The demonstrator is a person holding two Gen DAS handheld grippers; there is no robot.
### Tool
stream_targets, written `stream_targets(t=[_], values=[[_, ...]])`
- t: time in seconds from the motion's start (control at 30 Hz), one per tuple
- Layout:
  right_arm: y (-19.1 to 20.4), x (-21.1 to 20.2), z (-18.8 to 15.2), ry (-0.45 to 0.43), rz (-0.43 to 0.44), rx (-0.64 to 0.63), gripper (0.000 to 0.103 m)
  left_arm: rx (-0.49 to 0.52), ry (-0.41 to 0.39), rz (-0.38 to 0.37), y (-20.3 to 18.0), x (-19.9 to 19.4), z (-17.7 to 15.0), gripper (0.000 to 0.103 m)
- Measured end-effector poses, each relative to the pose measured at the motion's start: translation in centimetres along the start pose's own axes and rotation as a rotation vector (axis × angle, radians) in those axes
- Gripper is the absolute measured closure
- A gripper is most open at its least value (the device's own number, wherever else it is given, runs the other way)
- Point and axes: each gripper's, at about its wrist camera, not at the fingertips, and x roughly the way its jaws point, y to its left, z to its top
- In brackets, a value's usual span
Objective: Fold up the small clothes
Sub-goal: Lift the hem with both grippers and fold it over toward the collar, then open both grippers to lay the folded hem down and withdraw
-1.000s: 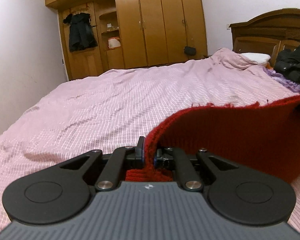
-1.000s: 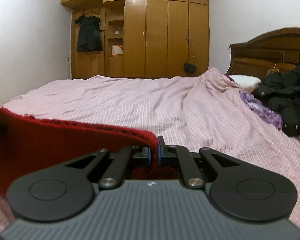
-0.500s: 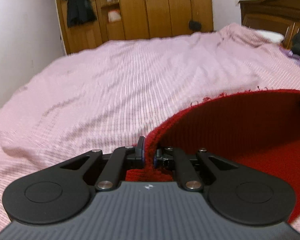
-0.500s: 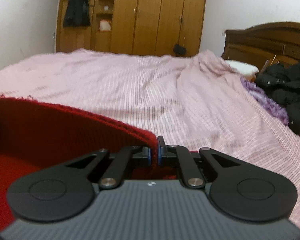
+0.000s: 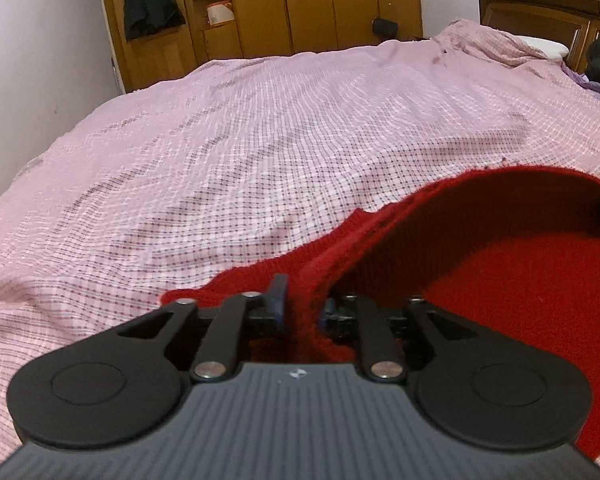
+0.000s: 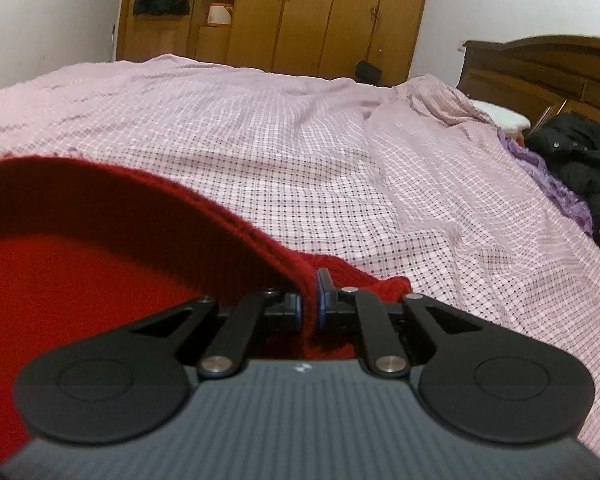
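Both wrist cameras sit low and close over the pink checked bedspread [image 5: 260, 152], looking forward and slightly downward toward the wooden wardrobe [image 6: 300, 12], sharing the red knit garment [image 5: 520, 272], headboard [image 6: 540, 68] and wardrobe.

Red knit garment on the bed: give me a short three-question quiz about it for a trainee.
1. True or false: the right hand-held gripper is shut on the edge of the red knit garment.
2. Pick one: the garment rests on A) a wooden floor, B) a pink checked bedspread, C) a glass table.
3. Fill in: at the right edge of the right wrist view lies a ___ jacket.

Key: 1 true; 2 B; 3 black.
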Motion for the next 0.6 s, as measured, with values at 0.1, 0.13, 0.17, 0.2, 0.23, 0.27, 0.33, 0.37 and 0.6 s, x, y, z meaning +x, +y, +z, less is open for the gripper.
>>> stream_targets(t=[0.1, 0.13, 0.17, 0.2, 0.23, 0.27, 0.33, 0.37, 0.6], values=[[-1.4, -0.7, 0.5, -0.009, 0.052, 0.067, 0.078, -0.008, -0.01, 0.025, 0.6, -1.2, 0.3, 0.044], [-1.7, -1.0, 0.6, -0.013, 0.059, 0.085, 0.074, -0.013, -0.013, 0.028, 0.9, -1.6, 0.5, 0.039], [-1.9, -1.2, 0.7, -0.018, 0.064, 0.093, 0.07, -0.018, -0.016, 0.03, 1.2, -2.2, 0.6, 0.037], [-2.2, -1.6, 0.9, -0.023, 0.068, 0.099, 0.068, -0.021, -0.018, 0.032, 1.4, -2.6, 0.8, 0.034], [-2.4, -1.9, 1.0, -0.031, 0.071, 0.101, 0.064, -0.019, -0.021, 0.033, 1.6, -3.1, 0.9, 0.032], [-2.7, -2.3, 1.1, -0.041, 0.072, 0.104, 0.061, -0.012, -0.025, 0.032, 1.7, -3.6, 1.1, 0.031], [-3.1, -3.1, 1.2, -0.068, 0.057, 0.117, 0.057, 0.013, -0.04, 0.038, 1.7, -4.6, 1.4, 0.028], [-3.4, -3.5, 1.2, -0.081, 0.05, 0.125, 0.05, 0.028, -0.046, 0.045, 1.6, -5.0, 1.5, 0.028], [-5.3, -5.5, 1.4, -0.109, 0.064, 0.17, 0.044, 0.064, -0.081, 0.053, 1.2, -8.1, 2.6, 0.028]])
